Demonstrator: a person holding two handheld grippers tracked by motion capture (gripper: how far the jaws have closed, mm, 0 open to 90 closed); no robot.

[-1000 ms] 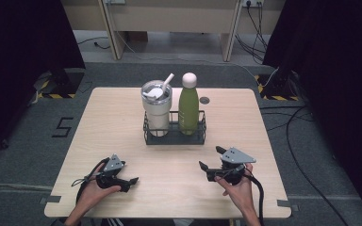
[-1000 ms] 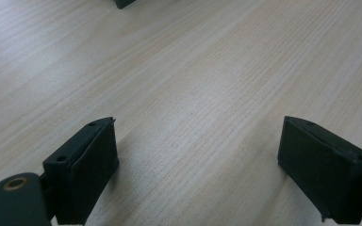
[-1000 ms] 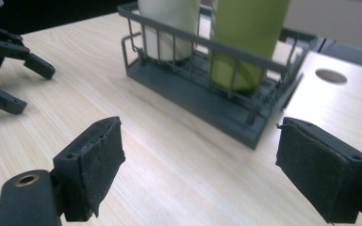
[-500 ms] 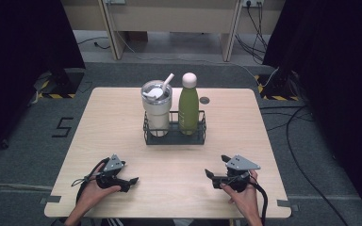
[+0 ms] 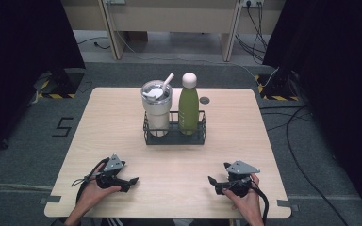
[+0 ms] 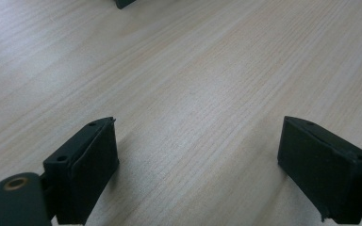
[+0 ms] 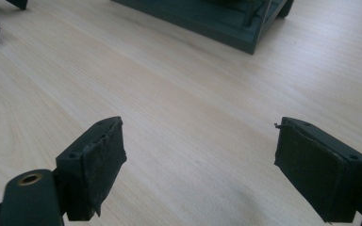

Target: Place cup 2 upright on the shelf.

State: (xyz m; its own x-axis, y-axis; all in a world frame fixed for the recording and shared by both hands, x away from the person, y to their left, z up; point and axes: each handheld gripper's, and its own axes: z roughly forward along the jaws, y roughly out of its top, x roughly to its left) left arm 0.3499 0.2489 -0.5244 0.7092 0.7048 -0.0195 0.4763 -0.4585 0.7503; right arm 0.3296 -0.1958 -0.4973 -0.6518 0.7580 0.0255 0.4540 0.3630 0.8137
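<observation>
Both the left hand-held gripper (image 5: 126, 181) and right hand-held gripper (image 5: 217, 182) rest jaws apart on the pale wood-grain table (image 5: 122, 117) near a black wire caddy (image 5: 174, 136).

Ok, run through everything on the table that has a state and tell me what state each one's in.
Left gripper: open, empty, low at the table.
Right gripper: open, empty, low at the table.
Tumbler: upright in the rack, lidded, straw in.
Green bottle: upright in the rack, capped.
Rack: holding both.
</observation>
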